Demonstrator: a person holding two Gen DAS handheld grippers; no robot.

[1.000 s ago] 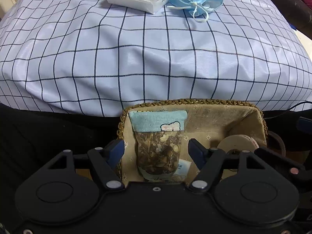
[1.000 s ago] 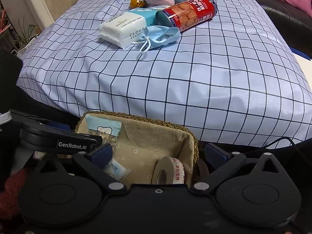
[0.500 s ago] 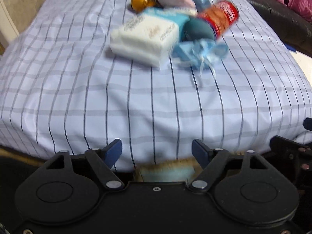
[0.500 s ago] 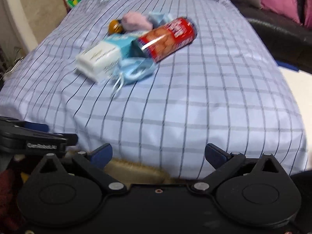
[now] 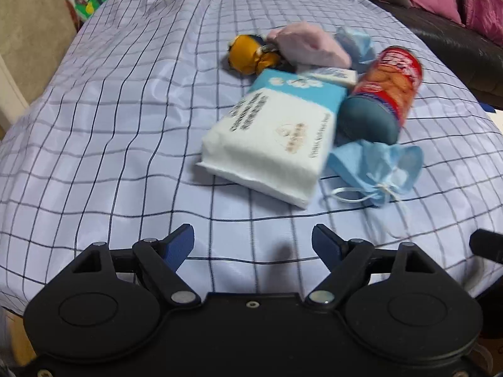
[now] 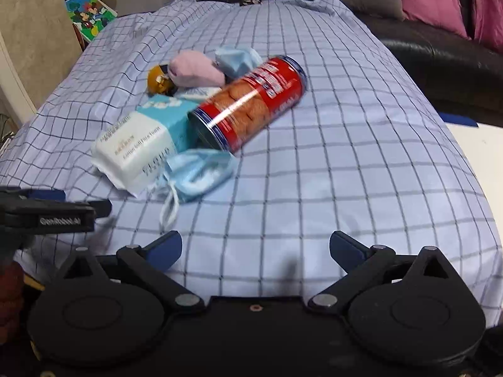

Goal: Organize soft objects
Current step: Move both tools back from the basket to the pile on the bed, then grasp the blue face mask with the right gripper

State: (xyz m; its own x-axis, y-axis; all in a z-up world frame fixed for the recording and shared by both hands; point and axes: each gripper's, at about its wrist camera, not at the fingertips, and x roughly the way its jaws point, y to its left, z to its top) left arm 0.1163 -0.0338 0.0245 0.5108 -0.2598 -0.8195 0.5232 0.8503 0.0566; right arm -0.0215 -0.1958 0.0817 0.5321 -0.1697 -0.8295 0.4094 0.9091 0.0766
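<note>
A white and blue pack of face towels (image 5: 276, 138) (image 6: 141, 144) lies on the checked cloth. A crumpled blue face mask (image 5: 377, 169) (image 6: 198, 172) lies beside it at the near side. Behind are a pink soft bundle (image 5: 311, 47) (image 6: 195, 72), a second blue mask (image 5: 355, 44) (image 6: 235, 58) and an orange soft toy (image 5: 248, 53) (image 6: 158, 80). My left gripper (image 5: 251, 245) is open and empty, just short of the towel pack. My right gripper (image 6: 254, 248) is open and empty over bare cloth. The left gripper also shows in the right wrist view (image 6: 47, 213).
A red biscuit can (image 5: 386, 91) (image 6: 251, 103) lies on its side against the towel pack. The checked cloth (image 5: 110, 125) (image 6: 361, 157) covers the table. A black sofa with pink cushions (image 6: 440, 40) stands at the back right. A picture box (image 6: 88, 15) leans at the back left.
Both grippers have risen from the woven basket below the table edge and moved forward over the cloth. The basket has left both views. The pile of objects is closer.
</note>
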